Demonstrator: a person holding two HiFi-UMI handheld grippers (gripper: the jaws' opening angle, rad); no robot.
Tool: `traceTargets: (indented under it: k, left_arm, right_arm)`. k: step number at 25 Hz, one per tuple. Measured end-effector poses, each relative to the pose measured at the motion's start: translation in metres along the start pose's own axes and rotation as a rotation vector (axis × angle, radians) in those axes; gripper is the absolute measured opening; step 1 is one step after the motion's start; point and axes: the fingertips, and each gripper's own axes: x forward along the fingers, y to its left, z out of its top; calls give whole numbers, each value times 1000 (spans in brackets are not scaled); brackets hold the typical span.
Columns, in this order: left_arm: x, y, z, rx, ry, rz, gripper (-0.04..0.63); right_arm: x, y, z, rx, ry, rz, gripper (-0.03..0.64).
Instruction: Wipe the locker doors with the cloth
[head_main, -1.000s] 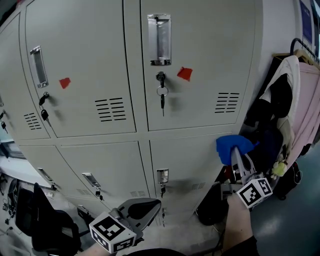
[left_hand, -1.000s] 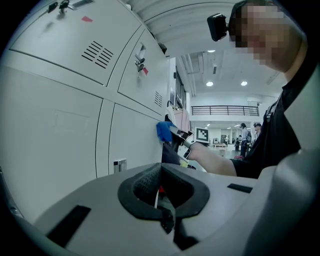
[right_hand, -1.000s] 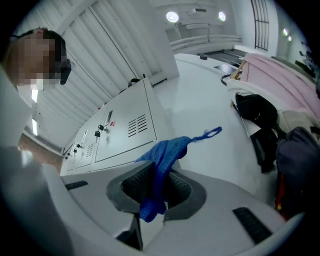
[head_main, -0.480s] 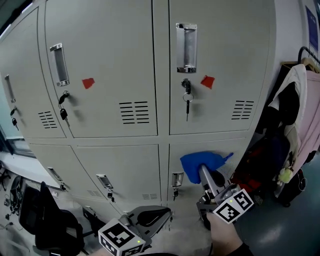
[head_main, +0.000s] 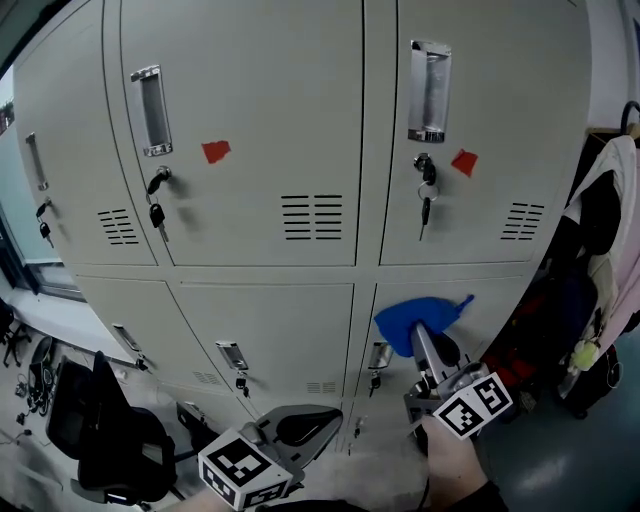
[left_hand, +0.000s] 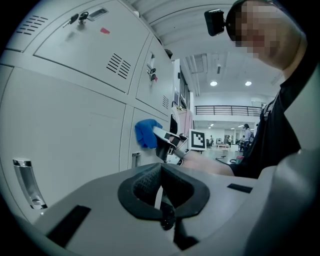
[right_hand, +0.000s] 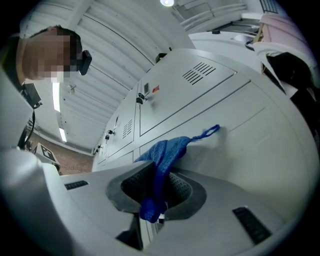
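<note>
As right tool (head_main: 418, 336) grips, one cloth (head_main: 400, 317) (blue)

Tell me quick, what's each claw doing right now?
Left claw: shut, holding nothing.
Right claw: shut on the blue cloth, pressed against a lower locker door.

The head view looks forward and steeply down from in front of the lockers (head_main: 260, 150), taking in two rows of doors, with the left gripper (head_main: 300, 428) and right gripper (head_main: 418, 335) low in the frame. The left gripper view sits low and close, facing sideways along the locker fronts. The right gripper view points up the doors from very near. All three share the cloth (head_main: 410, 315) (left_hand: 146, 132) (right_hand: 167, 150). Both gripper views catch the head camera (left_hand: 215, 21) (right_hand: 84, 61).
</note>
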Motion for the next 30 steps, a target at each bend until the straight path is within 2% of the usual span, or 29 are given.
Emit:
traceTargets:
  k: [6,17,25,27,30]
  left_arm:
    - [16,-9,3,5,-6,-48,6]
    - [43,-26,-6,0,13,-98,6]
    - [47,-29,-15,-4,36,-101,6]
    - [44,-29,-16,-5,38,-104,6]
    - [38,-26,-16,-7,35,-103,6]
  right_arm:
    - [-25,-32,13,-7,-21,-82,49]
    - [-83,-105,41,-94,-19,-260,49]
    - [-121,-142,38,-65,-14,-395,49]
    - [-126,-140,35,-35,-20,-406,49]
    - [-122,-119,31,-11,-36,-344,49]
